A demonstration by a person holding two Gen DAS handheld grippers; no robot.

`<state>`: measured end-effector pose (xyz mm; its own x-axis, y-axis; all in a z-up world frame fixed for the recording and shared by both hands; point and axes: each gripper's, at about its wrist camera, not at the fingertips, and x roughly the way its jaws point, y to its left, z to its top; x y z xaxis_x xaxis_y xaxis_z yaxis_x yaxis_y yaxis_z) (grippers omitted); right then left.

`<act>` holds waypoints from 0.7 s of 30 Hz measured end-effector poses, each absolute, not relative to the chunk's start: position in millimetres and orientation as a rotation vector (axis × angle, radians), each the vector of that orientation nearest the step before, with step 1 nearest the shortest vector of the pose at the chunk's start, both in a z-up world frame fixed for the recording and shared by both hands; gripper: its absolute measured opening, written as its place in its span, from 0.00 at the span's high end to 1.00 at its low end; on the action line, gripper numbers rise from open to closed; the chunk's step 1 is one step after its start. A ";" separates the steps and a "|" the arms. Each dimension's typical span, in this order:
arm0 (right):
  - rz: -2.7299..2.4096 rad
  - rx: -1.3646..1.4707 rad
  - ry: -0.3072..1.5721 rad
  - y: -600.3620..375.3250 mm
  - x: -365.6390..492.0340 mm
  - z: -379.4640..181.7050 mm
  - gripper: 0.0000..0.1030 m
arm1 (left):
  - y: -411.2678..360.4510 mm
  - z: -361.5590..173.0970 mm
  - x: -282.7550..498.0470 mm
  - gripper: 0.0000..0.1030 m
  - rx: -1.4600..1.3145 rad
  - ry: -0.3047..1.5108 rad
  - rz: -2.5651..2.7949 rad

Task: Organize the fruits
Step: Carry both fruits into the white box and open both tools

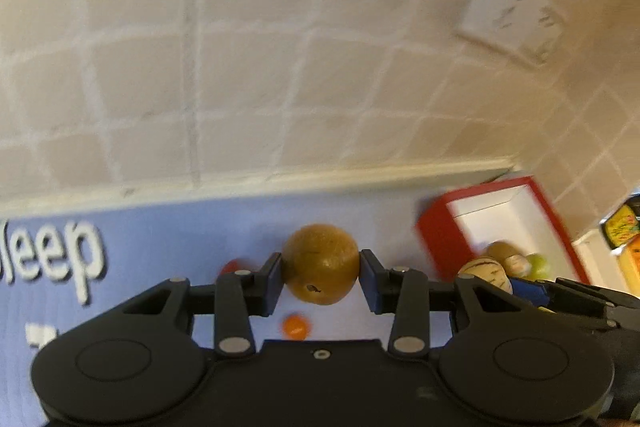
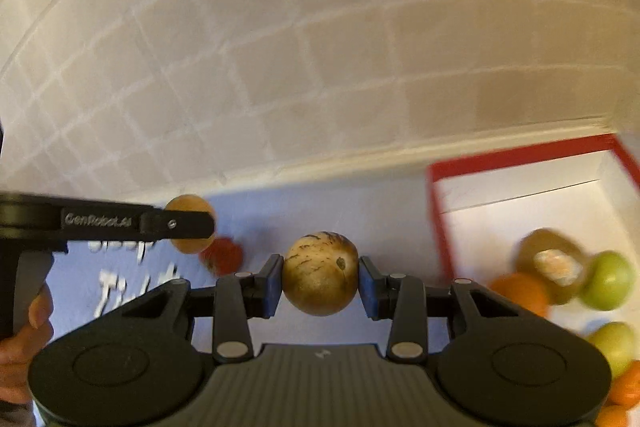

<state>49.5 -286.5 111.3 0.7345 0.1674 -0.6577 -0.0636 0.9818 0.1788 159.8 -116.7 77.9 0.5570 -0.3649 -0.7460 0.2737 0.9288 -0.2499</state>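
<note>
My left gripper is shut on a round brown fruit and holds it above the blue mat. My right gripper is shut on a pale brown streaked fruit, left of the red box. The red box, white inside, holds a brown fruit, green fruits and orange fruits. In the left wrist view the box is at the right, with the right gripper's fruit in front of it. The left gripper and its fruit show at the left of the right wrist view.
A small orange fruit and a red fruit lie on the mat; the red one also shows in the right wrist view. A tiled wall with a white socket stands behind. Yellow packaging sits far right.
</note>
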 end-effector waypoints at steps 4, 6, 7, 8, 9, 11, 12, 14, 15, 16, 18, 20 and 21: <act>0.075 0.276 0.691 -336.6 33.4 131.6 0.60 | -149.9 99.8 140.9 0.54 -0.063 0.858 -0.477; 0.013 0.340 0.677 -368.5 22.9 136.3 0.60 | -168.4 105.0 130.5 0.54 -0.051 0.848 -0.526; -0.014 0.364 0.669 -381.4 18.3 137.7 0.60 | -177.8 107.0 125.4 0.54 -0.045 0.846 -0.556; -0.036 0.381 0.664 -392.1 14.2 138.7 0.60 | -187.6 108.8 120.8 0.54 -0.039 0.845 -0.588; -0.055 0.391 0.661 -400.6 10.9 139.5 0.60 | -197.9 109.3 117.3 0.54 -0.035 0.849 -0.619; -0.103 0.400 0.658 -417.2 2.1 140.3 0.60 | -218.2 108.9 111.0 0.54 -0.030 0.865 -0.675; -0.126 0.407 0.657 -424.6 -2.2 140.2 0.60 | -229.9 108.5 107.0 0.54 -0.017 0.863 -0.704; -0.156 0.433 0.653 -437.9 -9.8 138.3 0.60 | -251.5 106.4 98.5 0.54 0.019 0.847 -0.745; -0.174 0.450 0.652 -444.9 -14.2 135.9 0.60 | -261.8 104.4 94.2 0.54 0.037 0.843 -0.767; -0.189 0.463 0.653 -450.3 -17.1 134.1 0.60 | -273.0 101.3 89.7 0.54 0.054 0.844 -0.798; -0.221 0.494 0.654 -462.7 -21.7 128.7 0.60 | -291.1 90.9 83.6 0.54 0.082 0.864 -0.851; -0.244 0.544 0.650 -473.0 -22.8 120.5 0.60 | -305.5 81.4 79.1 0.54 0.090 0.881 -0.882; -0.250 0.573 0.645 -479.0 -24.3 116.6 0.60 | -310.9 76.2 75.4 0.54 0.096 0.893 -0.901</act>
